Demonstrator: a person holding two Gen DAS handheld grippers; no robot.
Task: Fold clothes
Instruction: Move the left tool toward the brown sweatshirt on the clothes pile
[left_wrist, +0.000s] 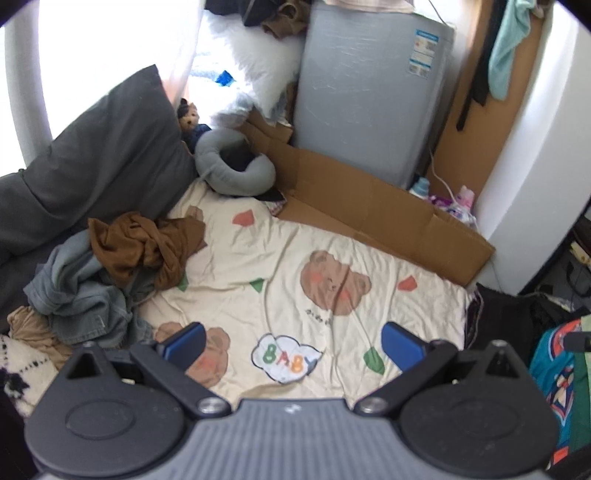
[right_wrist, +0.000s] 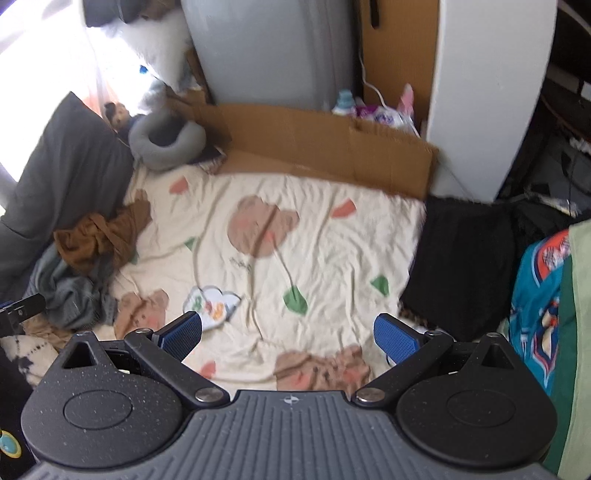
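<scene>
No containers holding task items. Brown garment (left_wrist: 144, 247) atop grey jeans (left_wrist: 81, 295), heaped at left edge of bear-print bedsheet (left_wrist: 295, 258). Left hand-held gripper (left_wrist: 293, 345) and right hand-held gripper (right_wrist: 288, 332): both released, empty, above sheet's near edge.

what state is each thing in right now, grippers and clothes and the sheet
left gripper: open, empty
right gripper: open, empty
brown garment: crumpled, unfolded, atop the pile
grey-blue garment: bunched, unfolded
bear-print sheet: spread flat, wrinkled
black cloth: lying flat at the sheet's edge
cardboard: flattened
</scene>
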